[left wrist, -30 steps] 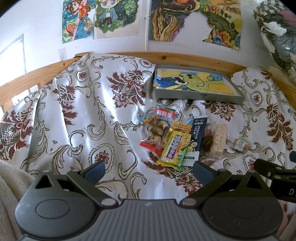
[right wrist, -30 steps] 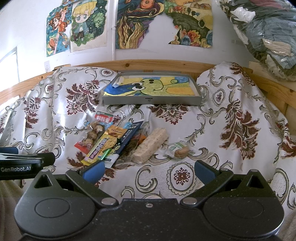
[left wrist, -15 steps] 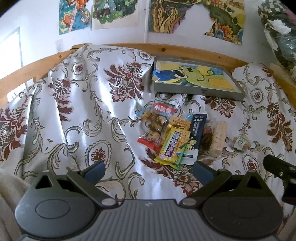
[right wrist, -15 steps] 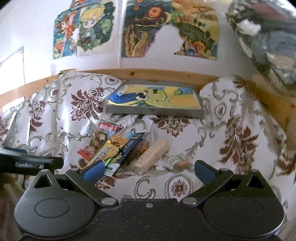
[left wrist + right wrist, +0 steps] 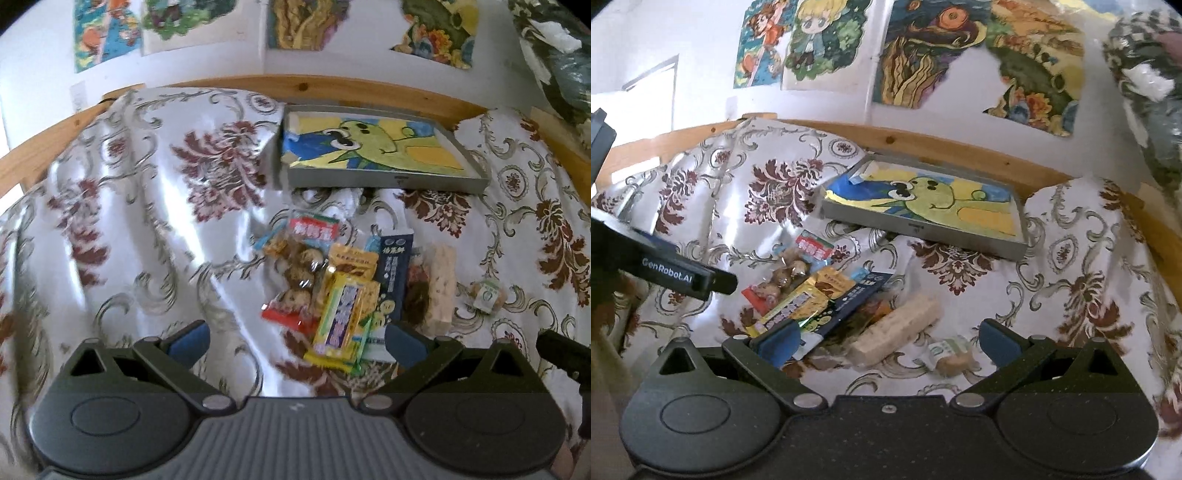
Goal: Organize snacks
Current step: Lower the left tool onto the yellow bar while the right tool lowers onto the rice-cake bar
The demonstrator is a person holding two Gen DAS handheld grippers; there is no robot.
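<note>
A heap of snack packets lies on the flowered cloth (image 5: 147,206): a yellow packet (image 5: 341,321), a dark blue packet (image 5: 393,269), a clear bag of brown balls (image 5: 301,262), a pale crispy bar (image 5: 439,286) and a small wrapped biscuit (image 5: 487,295) off to the right. Behind them sits a shallow grey tray (image 5: 380,181) lined with a cartoon picture. My left gripper (image 5: 295,341) hovers open just short of the heap. My right gripper (image 5: 886,338) is open too, over the crispy bar (image 5: 897,332) and the small biscuit (image 5: 951,354). Neither holds anything.
A wooden rail (image 5: 332,86) runs behind the cloth, with posters (image 5: 960,62) on the white wall above. A bundle of bagged clothes (image 5: 1145,92) hangs at the upper right. The left gripper's finger (image 5: 683,277) juts in from the left in the right wrist view.
Both grippers have moved forward toward the snack heap, which now looks larger and lower in each view. Both stay open. The snacks have not moved.
</note>
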